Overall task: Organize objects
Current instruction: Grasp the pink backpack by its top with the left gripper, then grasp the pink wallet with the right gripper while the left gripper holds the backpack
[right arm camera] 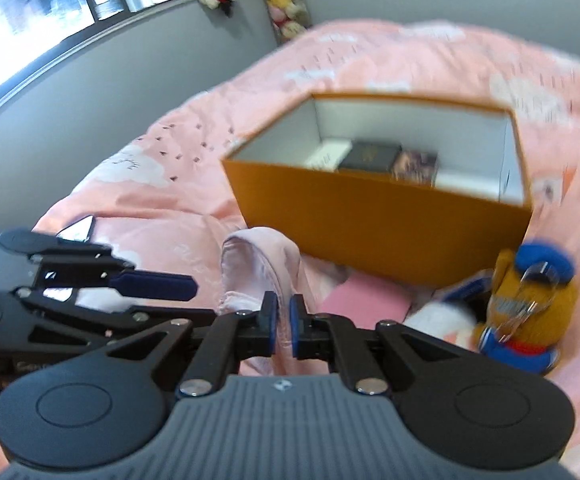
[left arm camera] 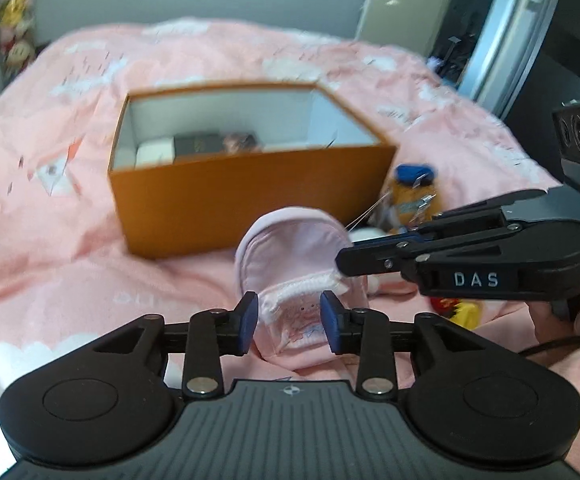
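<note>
Right gripper (right arm camera: 284, 322) was pinched shut on the pink pouch (right arm camera: 258, 264) at lower centre of frame, left gripper (left arm camera: 289, 316) stood half open astride it without pressing, so the lift should probably go high enough to clear the box (right arm camera: 377, 216) rim

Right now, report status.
Right gripper shut on pink pouch. Left gripper open around it. Orange box ahead, nothing in between.
</note>
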`<move>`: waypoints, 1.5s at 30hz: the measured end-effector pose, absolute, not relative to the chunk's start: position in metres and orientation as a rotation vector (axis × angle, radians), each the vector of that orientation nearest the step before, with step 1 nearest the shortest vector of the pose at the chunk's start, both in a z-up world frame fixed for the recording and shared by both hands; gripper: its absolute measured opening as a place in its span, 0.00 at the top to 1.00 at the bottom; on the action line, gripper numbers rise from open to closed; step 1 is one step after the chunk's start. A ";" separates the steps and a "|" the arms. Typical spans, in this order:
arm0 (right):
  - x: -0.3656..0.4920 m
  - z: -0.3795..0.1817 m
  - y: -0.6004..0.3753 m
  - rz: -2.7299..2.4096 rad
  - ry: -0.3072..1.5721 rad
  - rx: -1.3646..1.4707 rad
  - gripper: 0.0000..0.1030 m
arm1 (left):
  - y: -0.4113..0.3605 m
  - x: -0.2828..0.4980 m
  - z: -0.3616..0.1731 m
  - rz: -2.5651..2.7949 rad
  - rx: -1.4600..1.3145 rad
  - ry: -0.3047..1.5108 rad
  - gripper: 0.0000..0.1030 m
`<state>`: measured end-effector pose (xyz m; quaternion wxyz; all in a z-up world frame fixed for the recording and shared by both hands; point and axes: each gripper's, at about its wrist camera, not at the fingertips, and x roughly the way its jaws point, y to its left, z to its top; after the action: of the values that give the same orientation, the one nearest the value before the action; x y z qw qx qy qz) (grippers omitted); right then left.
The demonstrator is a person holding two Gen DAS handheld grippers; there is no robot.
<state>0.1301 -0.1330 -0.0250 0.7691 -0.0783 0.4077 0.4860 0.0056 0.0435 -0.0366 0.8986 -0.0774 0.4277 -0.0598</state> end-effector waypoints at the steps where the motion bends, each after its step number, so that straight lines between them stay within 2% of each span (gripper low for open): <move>1: 0.136 -0.032 -0.131 1.032 0.903 -0.156 0.94 | 0.047 0.009 -0.042 -0.117 -0.187 0.895 0.61; 9: 0.164 -0.062 -0.125 0.916 0.930 -0.135 0.87 | 0.066 0.037 -0.071 -0.066 -0.380 0.953 0.59; 11: 0.168 -0.069 -0.124 0.901 0.943 -0.144 0.87 | 0.067 0.047 -0.074 -0.065 -0.399 0.965 0.53; 13: 0.174 -0.076 -0.123 0.903 0.976 -0.124 0.87 | 0.068 0.057 -0.078 -0.069 -0.409 0.997 0.52; 19: 0.177 -0.079 -0.131 0.874 0.990 -0.110 0.85 | 0.075 0.081 -0.098 -0.033 -0.503 1.065 0.52; 23: 0.181 -0.086 -0.131 0.839 1.010 -0.141 0.85 | 0.078 0.091 -0.110 -0.008 -0.552 1.099 0.46; 29: 0.186 -0.097 -0.128 0.834 1.026 -0.165 0.88 | 0.078 0.100 -0.134 -0.026 -0.618 1.133 0.45; 31: 0.186 -0.098 -0.128 0.838 1.025 -0.169 0.88 | 0.080 0.100 -0.136 -0.031 -0.640 1.123 0.49; 35: 0.186 -0.096 -0.128 0.835 1.022 -0.174 0.87 | 0.079 0.093 -0.125 -0.015 -0.625 1.082 0.71; 36: 0.186 -0.095 -0.128 0.833 1.022 -0.176 0.87 | 0.081 0.091 -0.121 -0.012 -0.614 1.070 0.73; 38: 0.185 -0.092 -0.128 0.841 1.023 -0.169 0.72 | 0.083 0.082 -0.108 0.007 -0.563 1.043 0.74; 40: 0.185 -0.088 -0.126 0.857 1.032 -0.153 0.64 | 0.085 0.077 -0.097 0.034 -0.506 1.020 0.74; 45: 0.185 -0.084 -0.102 0.875 1.082 -0.214 0.58 | 0.099 0.063 -0.079 0.088 -0.447 1.000 0.75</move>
<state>0.1851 -0.1020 -0.0840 0.7623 -0.0984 0.4974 0.4023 0.0635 0.0990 -0.0786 0.8529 -0.2126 0.4750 0.0418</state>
